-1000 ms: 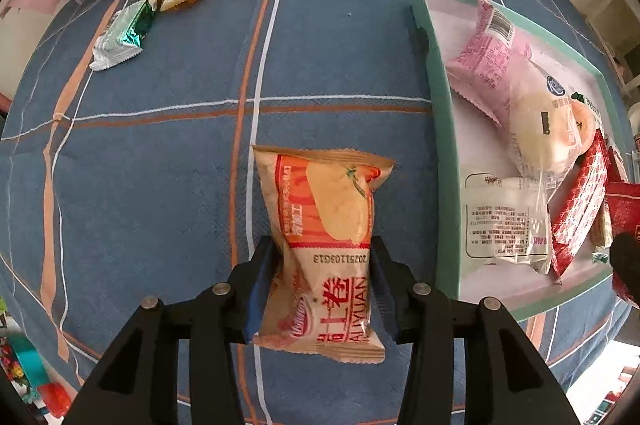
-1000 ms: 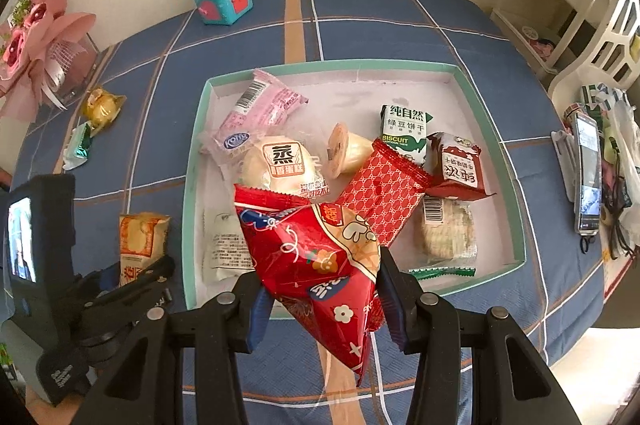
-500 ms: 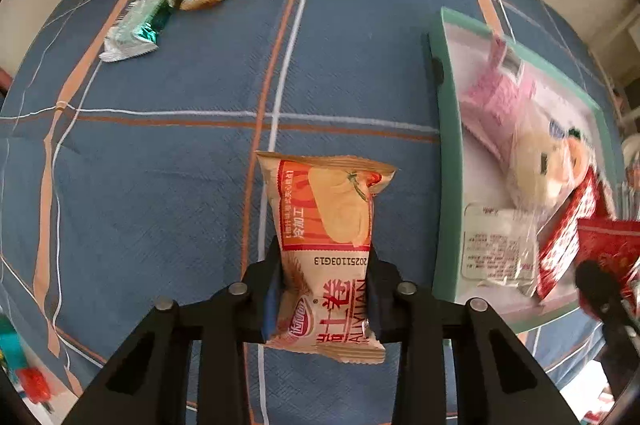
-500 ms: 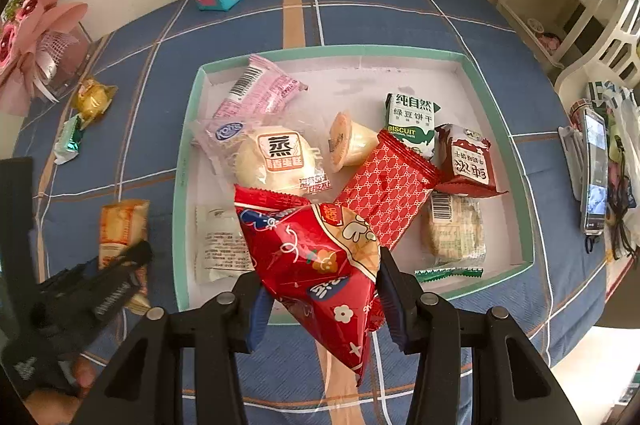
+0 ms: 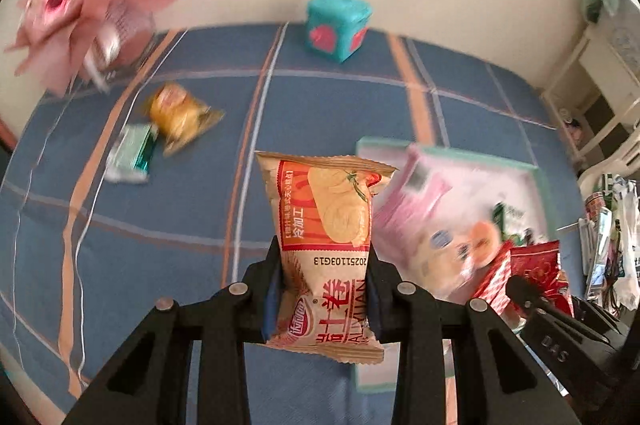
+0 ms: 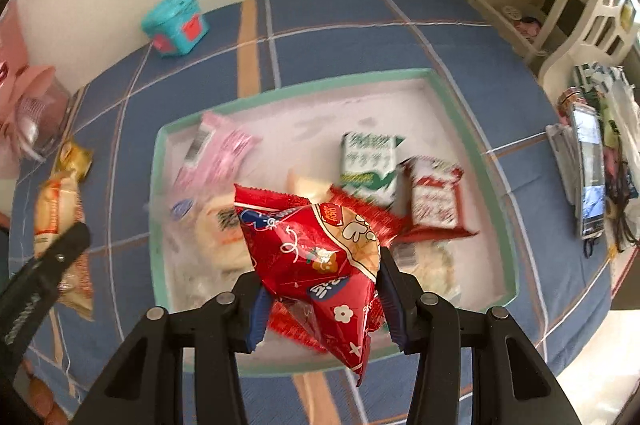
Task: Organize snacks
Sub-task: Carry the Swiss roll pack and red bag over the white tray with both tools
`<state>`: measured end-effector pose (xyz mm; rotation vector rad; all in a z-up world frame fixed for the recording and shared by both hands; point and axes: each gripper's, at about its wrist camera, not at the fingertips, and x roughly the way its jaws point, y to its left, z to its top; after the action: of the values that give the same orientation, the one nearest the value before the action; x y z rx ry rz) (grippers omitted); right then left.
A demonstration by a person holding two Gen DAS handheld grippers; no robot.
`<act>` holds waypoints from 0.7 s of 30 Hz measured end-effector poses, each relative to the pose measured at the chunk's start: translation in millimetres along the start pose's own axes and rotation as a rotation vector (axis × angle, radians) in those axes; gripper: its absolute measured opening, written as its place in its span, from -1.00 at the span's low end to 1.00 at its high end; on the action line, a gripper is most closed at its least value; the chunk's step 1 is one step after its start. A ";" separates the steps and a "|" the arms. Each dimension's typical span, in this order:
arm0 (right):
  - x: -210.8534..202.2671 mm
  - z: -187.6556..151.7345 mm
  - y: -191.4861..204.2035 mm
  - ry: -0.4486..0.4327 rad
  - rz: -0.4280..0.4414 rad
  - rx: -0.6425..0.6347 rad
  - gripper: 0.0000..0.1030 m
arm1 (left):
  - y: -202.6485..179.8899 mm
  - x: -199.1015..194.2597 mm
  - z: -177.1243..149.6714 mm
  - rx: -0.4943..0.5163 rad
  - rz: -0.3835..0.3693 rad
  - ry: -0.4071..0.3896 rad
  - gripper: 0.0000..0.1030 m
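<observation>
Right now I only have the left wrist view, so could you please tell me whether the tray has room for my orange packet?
Observer: Yes. The tray's far right part is bare, which looks like room enough for the orange packet.
Operator: What is the right claw doing?
Observer: The right claw is shut on a red packet, over the tray's near edge.
Operator: What lies mid-tray?
Observer: A green pack lies beside a red-white packet.
</observation>
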<state>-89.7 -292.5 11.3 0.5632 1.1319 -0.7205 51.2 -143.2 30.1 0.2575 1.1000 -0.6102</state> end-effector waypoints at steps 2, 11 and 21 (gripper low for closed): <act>1.7 7.4 -7.6 -0.004 0.010 0.027 -0.03 | -11.6 -2.4 5.4 0.032 -0.007 -0.026 -0.30; 10.5 27.7 -30.4 -0.066 -0.019 0.074 -0.03 | -71.9 3.7 12.0 0.164 -0.026 -0.117 -0.30; 28.4 43.1 -59.0 -0.080 -0.043 0.134 -0.02 | -108.8 27.9 10.3 0.258 -0.035 -0.140 -0.30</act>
<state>-101.3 -368.6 -3.7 0.6191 1.0289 -0.8531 4.7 -245.5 20.7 0.4124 0.8924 -0.7905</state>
